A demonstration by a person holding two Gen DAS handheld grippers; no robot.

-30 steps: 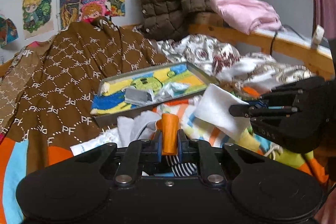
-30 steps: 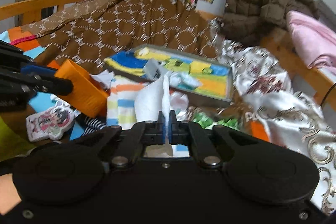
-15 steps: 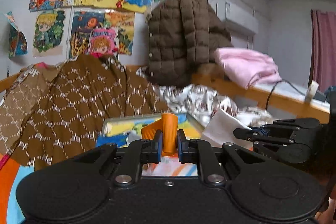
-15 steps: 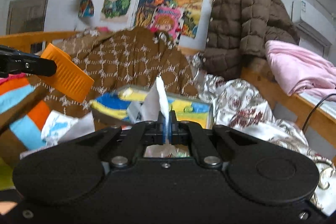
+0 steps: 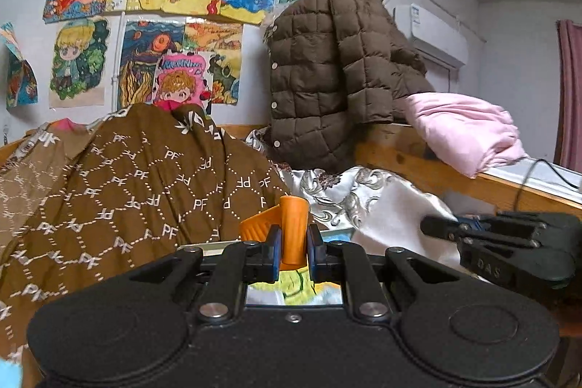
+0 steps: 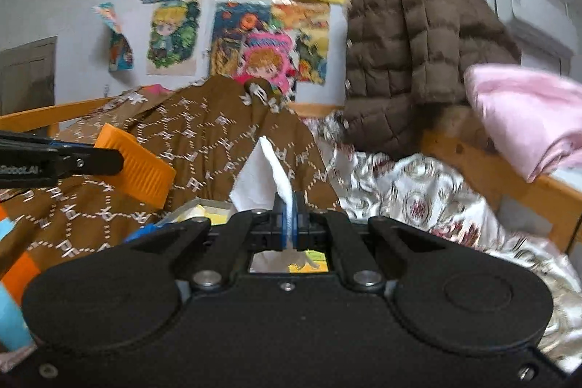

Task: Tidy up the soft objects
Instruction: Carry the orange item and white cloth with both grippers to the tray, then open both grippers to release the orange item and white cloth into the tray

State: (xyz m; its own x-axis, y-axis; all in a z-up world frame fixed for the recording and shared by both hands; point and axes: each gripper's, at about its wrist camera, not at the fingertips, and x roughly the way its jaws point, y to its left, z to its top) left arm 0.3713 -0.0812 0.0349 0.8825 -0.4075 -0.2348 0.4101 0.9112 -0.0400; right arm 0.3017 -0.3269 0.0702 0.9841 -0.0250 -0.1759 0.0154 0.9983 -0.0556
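My left gripper is shut on an orange ribbed soft piece that sticks up between its fingers; the right wrist view shows that orange piece held in the air at the left. My right gripper is shut on a folded white cloth that stands upright. In the left wrist view the right gripper reaches in from the right. A shallow tray with colourful cloths peeks out just under both grippers, mostly hidden by their bodies.
A brown patterned blanket is heaped at the left, silvery patterned fabric at the right. A brown quilted jacket and a pink folded blanket rest on a wooden rail. Drawings cover the wall.
Both grippers have lifted and tilted upward with their pieces; the tray and bed clutter sank out of view and the wall fills the frames. The grips stay the same.
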